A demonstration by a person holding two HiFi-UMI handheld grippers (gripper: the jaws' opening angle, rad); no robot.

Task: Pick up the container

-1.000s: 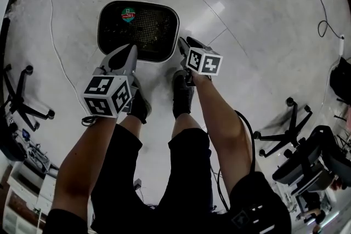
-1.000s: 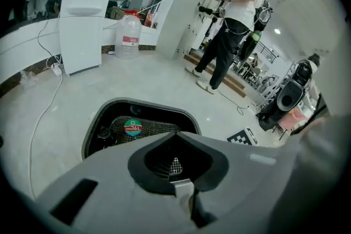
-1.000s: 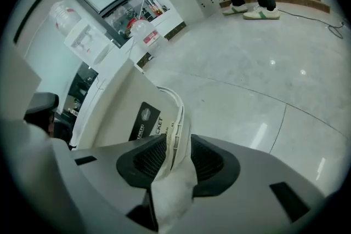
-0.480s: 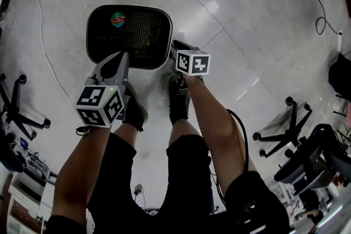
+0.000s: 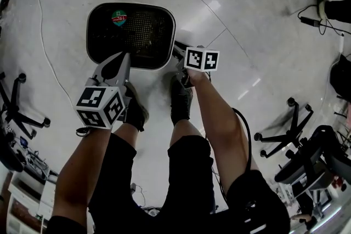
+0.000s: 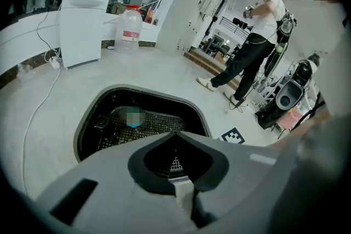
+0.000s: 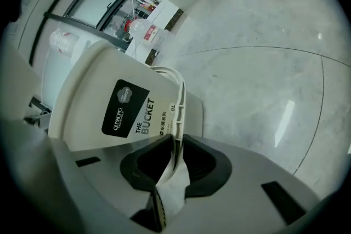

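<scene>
Right gripper (image 7: pixel 174 142) clamps the container's (image 7: pixel 93 85) white handle (image 7: pixel 178 112); left gripper (image 6: pixel 176 171) sits fully closed above it.

Upper left in the head view, the grey left gripper (image 5: pixel 125 57) hides the near rim of the black-lined white plastic bucket (image 5: pixel 96 44); its round sticker's (image 5: pixel 119 17) print is too small to read.

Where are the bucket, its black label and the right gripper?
bucket (image 7: pixel 88 79): right gripper view, outer wall.
black label (image 7: pixel 125 108): right gripper view, label's middle.
right gripper (image 7: pixel 176 138): right gripper view, between fingertips.
</scene>
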